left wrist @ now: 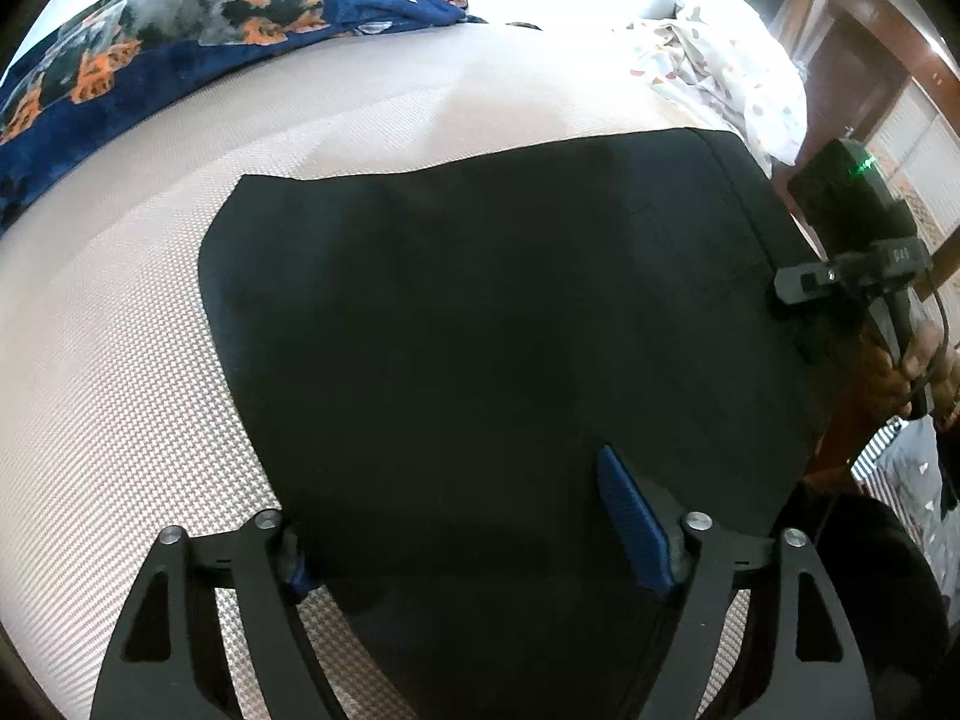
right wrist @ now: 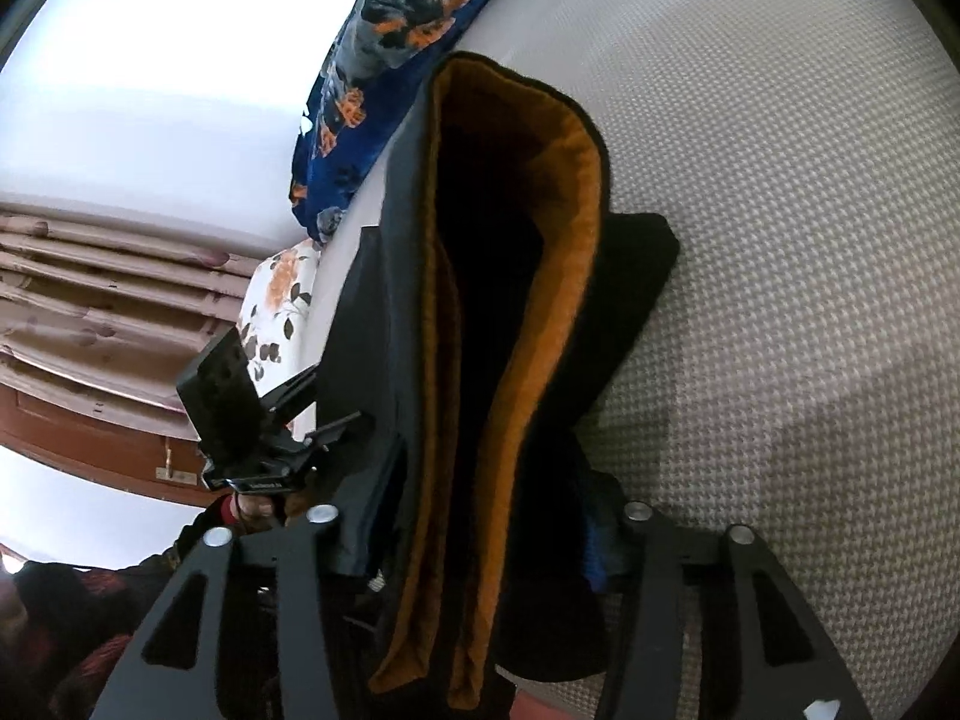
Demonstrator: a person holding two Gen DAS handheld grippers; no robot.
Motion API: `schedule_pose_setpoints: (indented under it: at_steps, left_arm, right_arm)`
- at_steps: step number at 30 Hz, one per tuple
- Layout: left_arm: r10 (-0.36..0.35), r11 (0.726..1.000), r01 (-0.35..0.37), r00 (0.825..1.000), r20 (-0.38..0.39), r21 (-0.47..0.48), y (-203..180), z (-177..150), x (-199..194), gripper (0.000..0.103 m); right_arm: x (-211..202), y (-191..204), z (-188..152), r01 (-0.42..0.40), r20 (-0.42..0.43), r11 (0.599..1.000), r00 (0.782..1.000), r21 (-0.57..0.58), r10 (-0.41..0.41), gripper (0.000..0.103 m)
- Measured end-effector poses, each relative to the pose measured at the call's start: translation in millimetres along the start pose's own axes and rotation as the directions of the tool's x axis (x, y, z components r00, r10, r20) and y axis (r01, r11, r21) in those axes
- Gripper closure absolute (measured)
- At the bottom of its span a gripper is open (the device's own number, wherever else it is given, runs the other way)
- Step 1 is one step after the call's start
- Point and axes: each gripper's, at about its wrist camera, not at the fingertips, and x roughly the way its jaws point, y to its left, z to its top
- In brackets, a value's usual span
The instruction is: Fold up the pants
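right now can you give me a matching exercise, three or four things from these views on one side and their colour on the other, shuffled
Things:
1. pants
2. pants lining
3. blanket
4. bed cover

Colours:
A. dark blue with orange and grey print
B. pale beige weave
C. black
D. orange-brown

Pairs: 1-C, 2-D, 3-A, 4-B

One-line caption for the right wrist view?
Right gripper lifts black pants with orange lining above the woven bedspread.
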Motion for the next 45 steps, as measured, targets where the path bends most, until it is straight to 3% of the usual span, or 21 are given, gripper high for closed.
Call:
schedule_pose_setpoints:
  at_steps: [6, 8, 10, 13, 15, 19, 27, 28, 31, 32, 33, 34, 38, 40, 45]
  left_arm:
    - [0.0, 1.0, 0.0, 1.0, 0.013, 0.019, -3, 1, 3, 0.018]
    - [0.001, 1.0, -0.002, 1.0, 0.031, 0.019, -1, 0, 1, 0.029]
    - [-0.007, 1.0, 0.007, 0.999, 0.051, -0.006, 6, -1, -3, 0.049]
    - [-0.111, 0.985, 0.118, 0.992, 0.066, -0.123, 34, -3, -10, 0.061]
    - [-0.172, 0.967, 0.179, 0.984, 0.053, -0.182, 50, -5, -10, 0.061]
    - [-0.295, 0.916, 0.293, 0.955, 0.035, -0.275, 80, -11, -13, 0.06]
    - [-0.475, 0.841, 0.452, 0.88, -0.009, -0.297, 93, -4, -3, 0.06]
    - [-0.502, 0.825, 0.477, 0.865, -0.002, -0.304, 93, 2, 2, 0.06]
    - [-0.537, 0.785, 0.518, 0.842, 0.043, -0.34, 95, 9, 14, 0.06]
    - [-0.522, 0.787, 0.511, 0.85, 0.07, -0.346, 94, 12, 16, 0.06]
    - [-0.491, 0.806, 0.487, 0.867, 0.077, -0.336, 90, 14, 15, 0.067]
    - [-0.427, 0.849, 0.425, 0.902, 0.068, -0.315, 84, 15, 13, 0.076]
    - [-0.305, 0.909, 0.319, 0.948, 0.093, -0.269, 69, 5, -3, 0.078]
    - [-0.24, 0.934, 0.261, 0.964, 0.115, -0.245, 62, -4, -16, 0.08]
    - [-0.143, 0.955, 0.174, 0.98, 0.142, -0.242, 75, -21, -42, 0.081]
  right_arm:
    - [5, 12, -1, 0.029, 0.023, 0.999, 0.999, -0.043, -0.028, 0.041]
    - [7, 15, -3, 0.048, 0.033, 0.997, 0.998, -0.053, -0.047, 0.043]
    - [8, 13, -6, 0.048, 0.038, 0.998, 0.998, -0.04, -0.046, 0.057]
    - [4, 4, -10, -0.007, 0.06, 1.0, 0.998, 0.004, 0.007, 0.06]
    - [4, 4, -13, -0.016, 0.063, 1.0, 0.998, 0.007, 0.015, 0.061]
    - [7, 6, -17, -0.022, 0.043, 1.0, 0.999, 0.006, 0.022, 0.061]
    - [10, 6, -12, -0.038, 0.013, 0.999, 0.999, 0.015, 0.038, 0.06]
    - [11, 8, -12, -0.04, 0.016, 0.999, 0.999, 0.011, 0.04, 0.057]
    - [17, 14, -14, -0.012, 0.029, 1.0, 0.999, -0.01, 0.013, 0.057]
    - [19, 17, -14, 0.007, 0.037, 1.0, 0.999, -0.018, -0.007, 0.057]
    - [21, 19, -14, 0.026, 0.043, 0.999, 0.999, -0.022, -0.025, 0.059]
    - [23, 19, -15, 0.035, 0.048, 0.999, 0.998, -0.022, -0.034, 0.062]
    - [22, 22, -20, 0.04, 0.075, 0.999, 0.996, 0.004, -0.04, 0.066]
    - [26, 28, -22, 0.027, 0.074, 1.0, 0.997, 0.003, -0.027, 0.068]
    - [54, 46, -14, -0.021, 0.06, 1.0, 0.998, -0.004, 0.021, 0.068]
